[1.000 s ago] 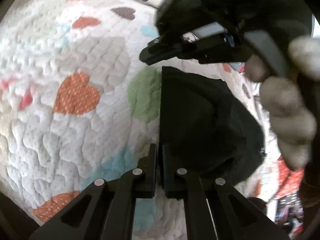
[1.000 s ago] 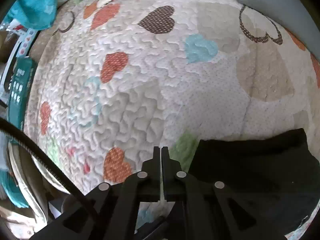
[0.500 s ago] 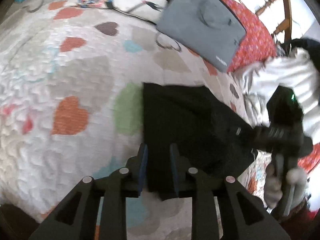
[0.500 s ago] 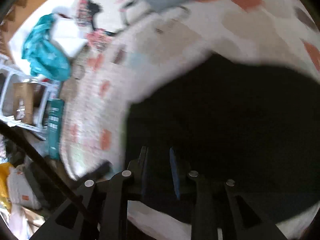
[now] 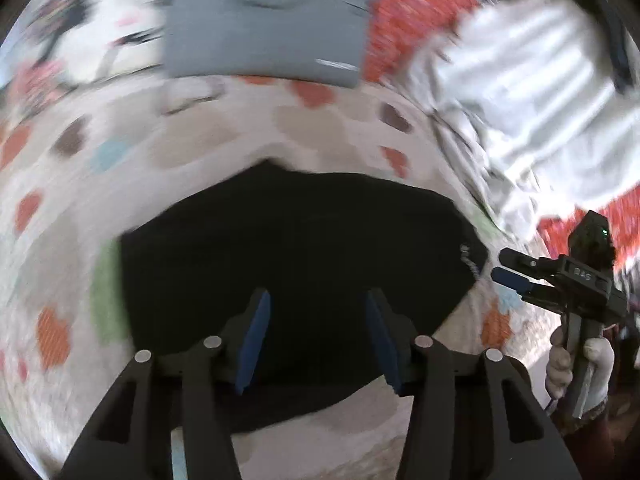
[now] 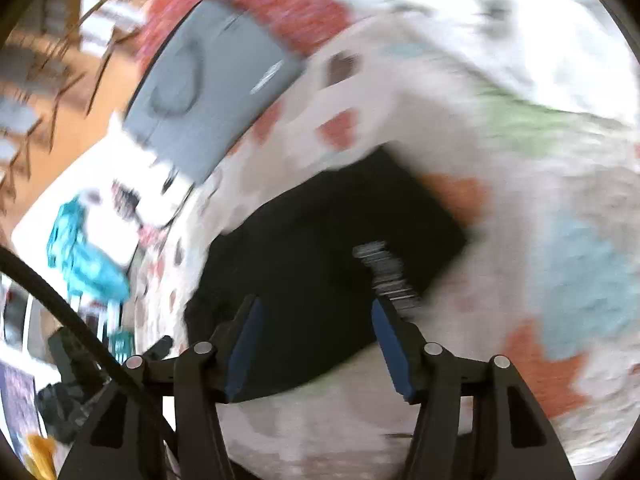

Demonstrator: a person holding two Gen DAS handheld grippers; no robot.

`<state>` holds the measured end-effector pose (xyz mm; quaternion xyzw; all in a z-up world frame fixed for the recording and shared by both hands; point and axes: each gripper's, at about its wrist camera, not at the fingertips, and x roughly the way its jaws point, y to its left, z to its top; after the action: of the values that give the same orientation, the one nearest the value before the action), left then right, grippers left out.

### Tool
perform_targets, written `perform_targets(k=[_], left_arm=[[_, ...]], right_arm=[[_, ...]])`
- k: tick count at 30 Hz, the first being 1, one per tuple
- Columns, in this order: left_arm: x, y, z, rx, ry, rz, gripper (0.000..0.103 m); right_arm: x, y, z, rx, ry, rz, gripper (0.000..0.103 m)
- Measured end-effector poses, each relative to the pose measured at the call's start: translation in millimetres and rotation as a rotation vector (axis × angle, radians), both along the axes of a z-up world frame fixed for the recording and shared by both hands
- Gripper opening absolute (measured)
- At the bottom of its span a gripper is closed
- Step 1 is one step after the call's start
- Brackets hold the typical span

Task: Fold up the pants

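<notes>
The black pants (image 5: 304,248) lie folded into a flat dark block on the heart-patterned quilt (image 5: 52,208). My left gripper (image 5: 316,320) hovers above their near edge, jaws opening, blue pads apart with nothing pressed between them. At the right of that view a gloved hand (image 5: 580,364) holds the right gripper (image 5: 506,266) just off the pants' right edge, open. In the right wrist view the pants (image 6: 320,248) sit below my right gripper (image 6: 316,328), whose jaws are opening and hold nothing. Both views are blurred by motion.
A grey flat case (image 5: 264,20) lies at the far side of the quilt, against red patterned fabric (image 5: 420,4). A white garment (image 5: 532,92) is heaped at the right. In the right wrist view a teal cloth (image 6: 84,248) lies off the bed's left side.
Both grippers have gone from shut to open and pulled back from the pants. The right gripper swung across from the left to the pants' right side. The pants lie flat, let go.
</notes>
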<state>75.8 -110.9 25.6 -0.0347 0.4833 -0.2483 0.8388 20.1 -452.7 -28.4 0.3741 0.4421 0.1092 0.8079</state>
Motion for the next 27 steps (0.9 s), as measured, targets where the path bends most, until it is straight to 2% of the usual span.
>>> perform_targets(k=[2, 4, 7, 10, 14, 16, 21, 24, 25, 26, 27], left_arm=[[14.9, -42.8, 3.2, 0.026, 0.005, -0.08, 0.051], [29.0, -81.4, 4.3, 0.042, 0.01, -0.149, 0.051], [51.2, -135.2, 0.7, 0.066, 0.015, -0.224, 0.051], [79.2, -180.2, -11.8, 0.087, 0.061, -0.255, 0.051], [108.7, -226.4, -35.0, 0.135, 0.114, -0.282, 0.051], [119.2, -245.2, -48.2, 0.175, 0.122, -0.298, 0.051], [130.7, -280.7, -77.5, 0.246, 0.156, -0.363, 0.051], [122.6, -295.2, -87.5, 0.331, 0.119, -0.409, 0.053], [117.2, -298.9, -86.6, 0.361, 0.09, -0.431, 0.049], [111.1, -300.4, -83.3, 0.362, 0.077, -0.458, 0.035], [107.4, -299.9, -79.7, 0.353, 0.076, -0.474, 0.02]], right_arm=[[-6.2, -26.1, -14.3, 0.012, 0.042, -0.056, 0.064], [-8.4, -43.6, -29.3, 0.074, 0.059, -0.089, 0.065], [3.2, -49.5, -47.4, 0.152, 0.081, -0.075, 0.065], [16.0, -49.0, -60.4, 0.168, 0.093, -0.05, 0.065], [31.4, -44.4, -67.1, 0.196, 0.071, -0.02, 0.066], [36.0, -41.5, -68.3, 0.197, 0.061, -0.013, 0.071], [39.4, -37.2, -67.0, 0.196, 0.02, -0.011, 0.073], [40.8, -29.4, -62.9, 0.154, -0.006, -0.005, 0.072], [41.7, -25.5, -60.4, 0.13, -0.013, 0.0, 0.06], [42.2, -22.2, -58.6, 0.116, -0.024, 0.008, 0.049], [42.8, -18.9, -57.6, 0.118, -0.031, 0.021, 0.03]])
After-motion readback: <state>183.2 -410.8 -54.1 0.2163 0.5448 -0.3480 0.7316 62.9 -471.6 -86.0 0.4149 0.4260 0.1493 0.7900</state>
